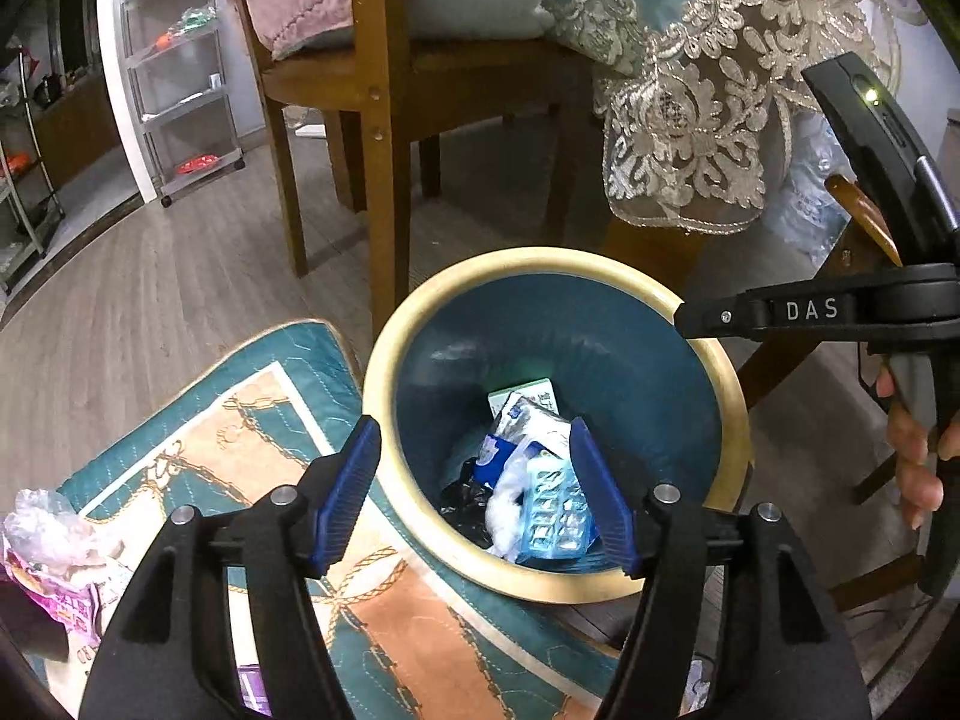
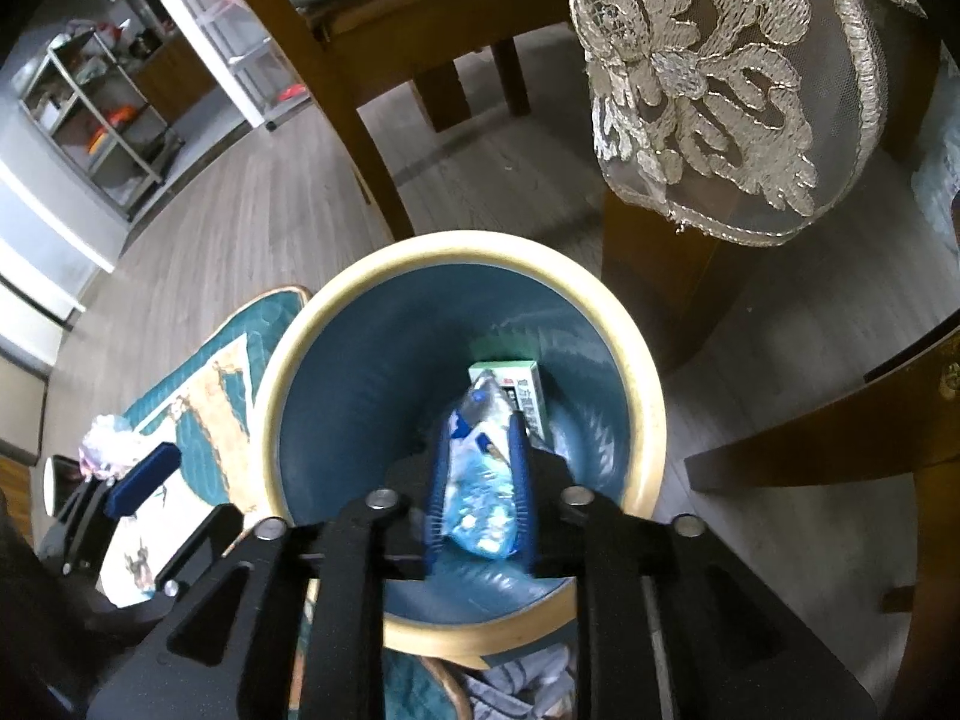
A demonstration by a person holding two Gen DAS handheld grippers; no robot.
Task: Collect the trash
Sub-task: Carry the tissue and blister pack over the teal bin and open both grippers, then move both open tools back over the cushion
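- Left claw [image 1: 474,492] stood wide open over the bin [image 1: 729,438], nothing between its blue pads; the trash seen between them lay down at the bin's bottom.
- Right claw [image 2: 480,480] was only narrowly open, a crumpled blue-and-clear plastic wrapper [image 2: 480,480] between its pads above the bin [image 2: 642,408]. Whether the pads pressed on it or had let go, I could not tell.
- Bin contents: a green-and-white carton [image 2: 510,375] at the far side, a blister tray [image 1: 555,510], white wadding, dark film.
- On the mat [image 1: 252,420] at the near left lay a crinkled clear bag with a pink packet [image 1: 54,558], not yet collected.
- Judgement: that bag looked feather-light, soft and slippery; it would collapse under the pads. Best to pinch a bunched fold at its middle, not a loose edge.
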